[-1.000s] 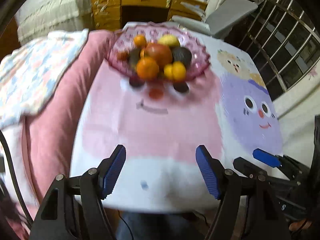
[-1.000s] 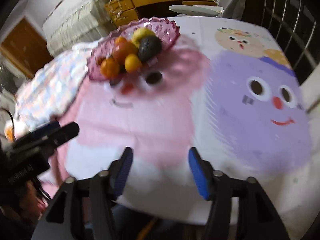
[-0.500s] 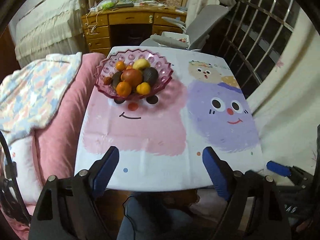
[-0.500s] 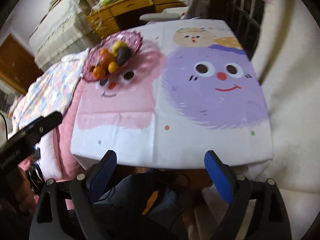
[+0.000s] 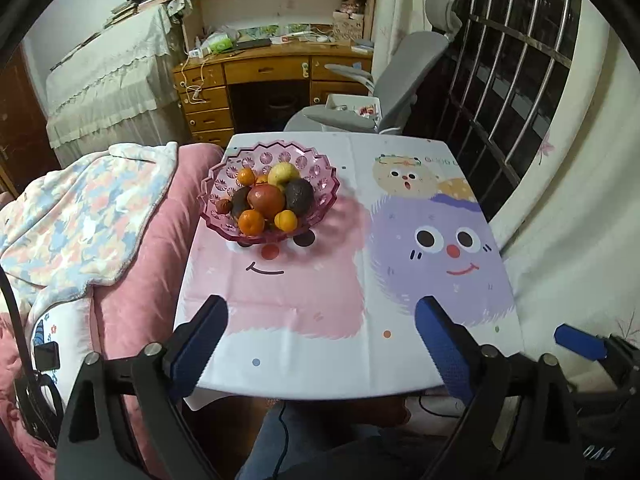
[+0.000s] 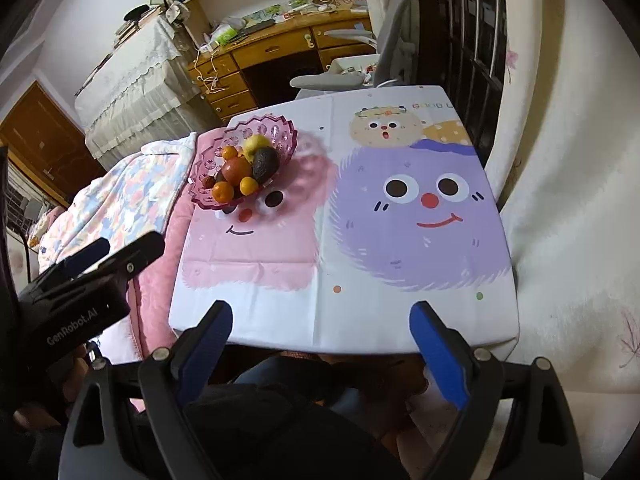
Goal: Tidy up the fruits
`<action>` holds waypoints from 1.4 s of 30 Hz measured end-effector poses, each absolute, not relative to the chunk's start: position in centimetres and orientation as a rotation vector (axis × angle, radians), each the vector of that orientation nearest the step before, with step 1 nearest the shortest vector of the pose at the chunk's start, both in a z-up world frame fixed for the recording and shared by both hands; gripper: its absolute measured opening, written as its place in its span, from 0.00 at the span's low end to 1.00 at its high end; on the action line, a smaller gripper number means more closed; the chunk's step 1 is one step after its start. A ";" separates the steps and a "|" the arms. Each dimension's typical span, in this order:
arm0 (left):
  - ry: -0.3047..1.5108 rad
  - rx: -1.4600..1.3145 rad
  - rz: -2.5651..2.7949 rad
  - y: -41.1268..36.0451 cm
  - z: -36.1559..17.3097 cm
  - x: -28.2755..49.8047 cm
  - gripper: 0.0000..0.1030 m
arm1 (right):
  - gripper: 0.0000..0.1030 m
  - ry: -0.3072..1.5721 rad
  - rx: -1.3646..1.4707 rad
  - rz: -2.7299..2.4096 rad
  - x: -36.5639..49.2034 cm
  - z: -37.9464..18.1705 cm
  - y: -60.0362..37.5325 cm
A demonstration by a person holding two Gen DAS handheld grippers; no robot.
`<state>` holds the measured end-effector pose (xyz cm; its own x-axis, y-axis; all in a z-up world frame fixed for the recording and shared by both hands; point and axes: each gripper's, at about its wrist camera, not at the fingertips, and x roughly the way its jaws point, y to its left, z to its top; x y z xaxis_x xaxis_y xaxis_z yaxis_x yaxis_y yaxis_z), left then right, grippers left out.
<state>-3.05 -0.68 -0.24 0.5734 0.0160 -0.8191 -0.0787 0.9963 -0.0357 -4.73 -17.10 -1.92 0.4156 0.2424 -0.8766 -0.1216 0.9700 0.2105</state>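
Seemingly finished: all the fruits [image 5: 272,200] sit piled in the pink bowl [image 5: 326,190] at the table's far left, while the left gripper [image 5: 320,336] and right gripper [image 6: 320,336] hang wide and empty near its front edge.

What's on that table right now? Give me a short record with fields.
Table cover: cartoon-face tablecloth, pink and purple
Bowl: pink glass bowl at the far left of the table
Fruit in bowl: red apple, dark avocado, yellow fruit, several small oranges
Left tongs: open, holding nothing
Right tongs: open, holding nothing
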 end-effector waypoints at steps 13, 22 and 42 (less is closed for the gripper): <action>0.972 -0.049 0.102 -1.4 -1.5 -2.2 0.99 | 1.00 1.073 0.093 0.209 -4.6 -2.6 -16.8; 0.984 -0.060 0.099 -1.1 -1.6 -2.0 0.99 | 1.00 1.029 0.077 0.192 -4.5 -2.1 -16.7; 0.990 -0.067 0.107 -1.1 -2.2 -2.0 0.99 | 1.00 1.038 0.069 0.196 -4.4 -2.3 -16.5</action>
<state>-1.97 -1.13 -2.15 0.5439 0.0596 -0.8370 -0.1206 0.9927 -0.0077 -4.36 -16.53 -2.26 0.4921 0.1941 -0.8486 -0.1286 0.9803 0.1497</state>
